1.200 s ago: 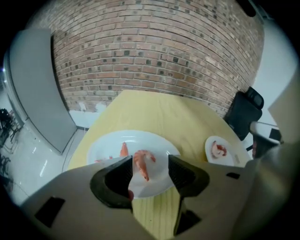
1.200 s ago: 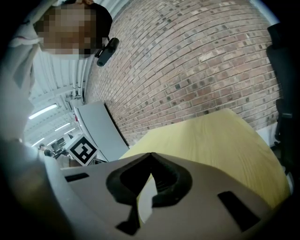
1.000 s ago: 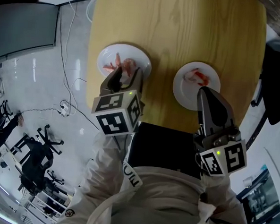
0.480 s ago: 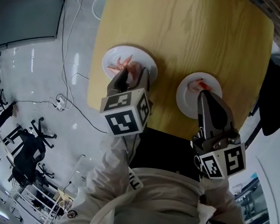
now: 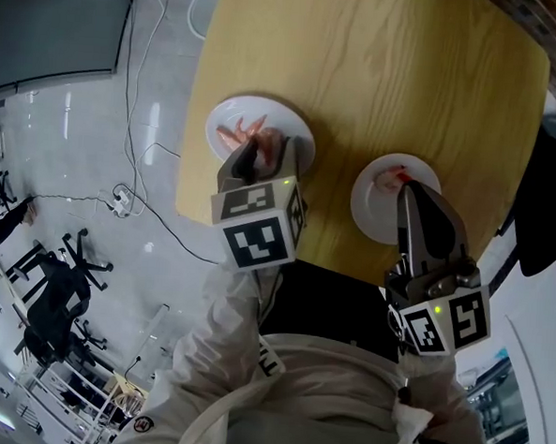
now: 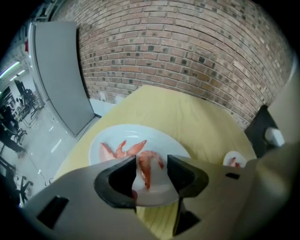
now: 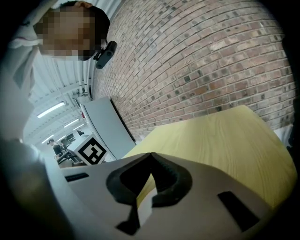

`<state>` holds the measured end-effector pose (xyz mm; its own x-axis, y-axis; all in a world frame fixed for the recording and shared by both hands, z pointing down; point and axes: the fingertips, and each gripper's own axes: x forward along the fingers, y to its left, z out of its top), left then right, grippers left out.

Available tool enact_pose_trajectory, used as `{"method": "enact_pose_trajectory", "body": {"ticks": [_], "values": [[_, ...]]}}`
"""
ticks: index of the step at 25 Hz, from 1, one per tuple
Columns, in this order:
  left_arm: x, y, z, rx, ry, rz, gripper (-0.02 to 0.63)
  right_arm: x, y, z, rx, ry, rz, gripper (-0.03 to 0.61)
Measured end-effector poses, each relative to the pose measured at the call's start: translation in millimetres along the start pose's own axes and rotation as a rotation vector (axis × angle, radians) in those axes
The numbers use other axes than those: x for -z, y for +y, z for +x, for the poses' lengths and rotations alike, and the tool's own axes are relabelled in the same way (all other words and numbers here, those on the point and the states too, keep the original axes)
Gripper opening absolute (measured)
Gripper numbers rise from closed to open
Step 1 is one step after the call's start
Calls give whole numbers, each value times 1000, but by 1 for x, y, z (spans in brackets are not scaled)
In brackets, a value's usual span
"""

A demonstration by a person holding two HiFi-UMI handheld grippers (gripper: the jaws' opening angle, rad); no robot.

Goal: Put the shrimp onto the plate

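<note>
A white plate (image 5: pixel 284 118) at the table's left edge holds pink shrimps (image 5: pixel 241 130). My left gripper (image 5: pixel 268 150) hovers over its near side, open. In the left gripper view one shrimp (image 6: pixel 147 165) lies in the gap of my left gripper (image 6: pixel 151 161), touching neither jaw, and two more shrimps (image 6: pixel 123 149) lie further back on the plate (image 6: pixel 161 140). A second white plate (image 5: pixel 373 211) to the right carries a shrimp (image 5: pixel 393 177). My right gripper (image 5: pixel 410 189) is above it, shut and empty, as the right gripper view (image 7: pixel 150 157) confirms.
The round wooden table (image 5: pixel 381 73) stands over a glossy floor with cables (image 5: pixel 139 114) and office chairs (image 5: pixel 53 296) at the left. A brick wall (image 6: pixel 187 51) and a grey panel (image 6: pixel 58 79) stand behind the table. The second plate (image 6: pixel 233 159) shows small at the right.
The head view has shifted, so the table sits further right and lower. Both grippers stay over their plates; the right gripper's tip now reaches further over its plate.
</note>
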<state>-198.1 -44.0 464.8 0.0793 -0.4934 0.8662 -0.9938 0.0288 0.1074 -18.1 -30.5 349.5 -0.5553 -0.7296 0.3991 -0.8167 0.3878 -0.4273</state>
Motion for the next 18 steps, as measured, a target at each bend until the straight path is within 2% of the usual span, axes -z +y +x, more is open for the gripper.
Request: {"method": "enact_pose_trajectory", "body": {"ticks": [18], "values": [[1,4,4,-5,-10,10,160,7,-9,0,16,-4,28,25]]}}
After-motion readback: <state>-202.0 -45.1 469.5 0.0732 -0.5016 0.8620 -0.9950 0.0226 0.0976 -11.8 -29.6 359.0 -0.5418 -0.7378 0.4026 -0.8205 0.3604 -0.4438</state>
